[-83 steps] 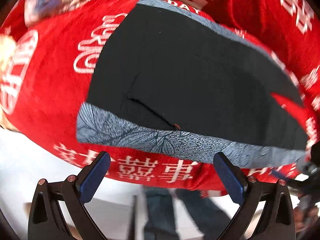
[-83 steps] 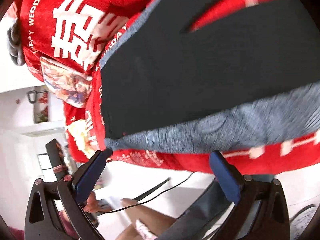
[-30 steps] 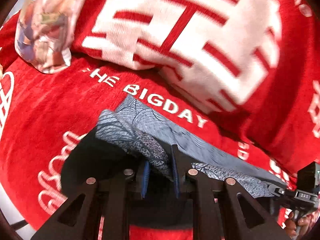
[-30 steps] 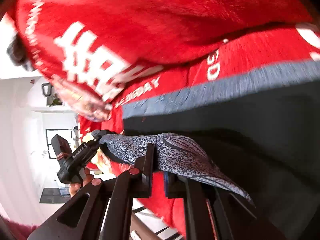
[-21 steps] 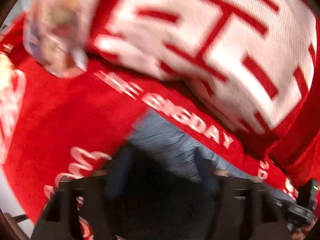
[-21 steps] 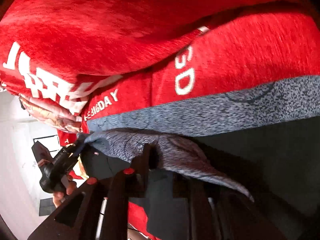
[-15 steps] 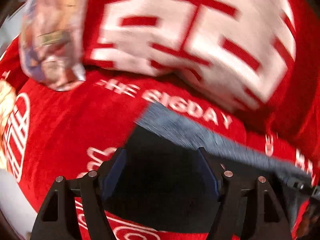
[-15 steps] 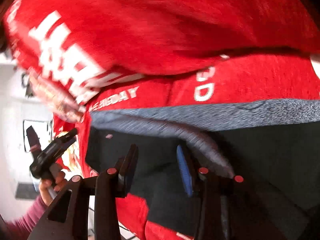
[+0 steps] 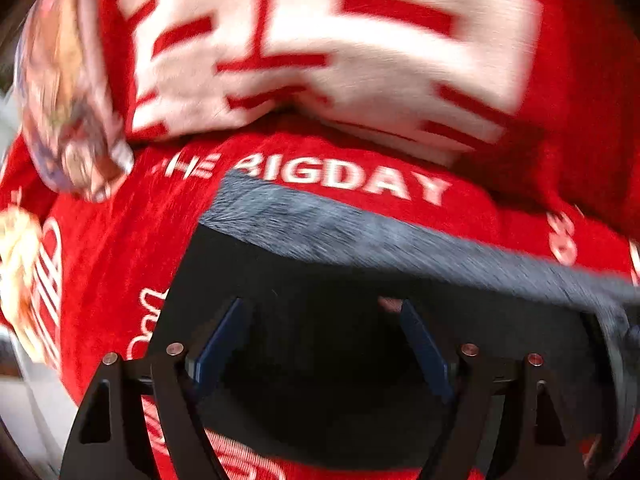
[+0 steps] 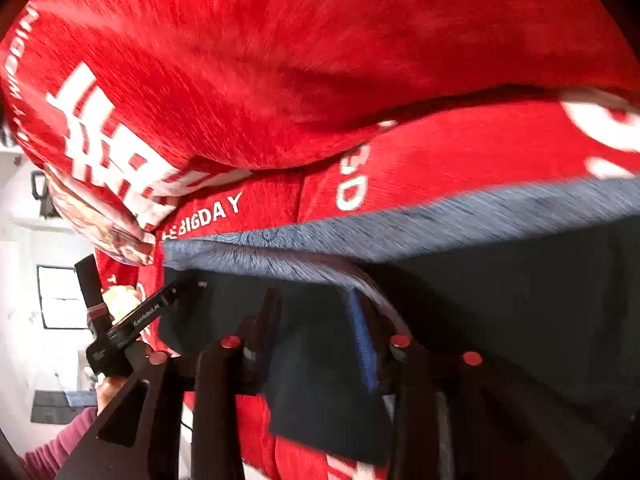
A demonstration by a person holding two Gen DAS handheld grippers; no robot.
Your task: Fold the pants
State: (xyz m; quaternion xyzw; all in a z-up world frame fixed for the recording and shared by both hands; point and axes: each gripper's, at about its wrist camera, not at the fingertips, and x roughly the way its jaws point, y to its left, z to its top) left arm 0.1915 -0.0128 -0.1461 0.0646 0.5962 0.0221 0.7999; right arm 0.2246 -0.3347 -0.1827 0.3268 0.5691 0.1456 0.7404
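Black pants with grey patterned waistband (image 9: 320, 264) lie folded on red printed blanket (image 9: 120, 232). Left gripper (image 9: 320, 344), jaws just opened wide, nothing between. Right gripper (image 10: 316, 336) narrower, just released band (image 10: 280, 264); fold apparently laid.

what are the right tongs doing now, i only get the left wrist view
observer: The right tongs have just been opening. They stand open over the black pants, with cloth below them but nothing pinched.
operator: did the folded edge land straight
observer: Roughly. The near grey band lies just inside the far grey band, though its right end curls down beside the tongs' blue pad.
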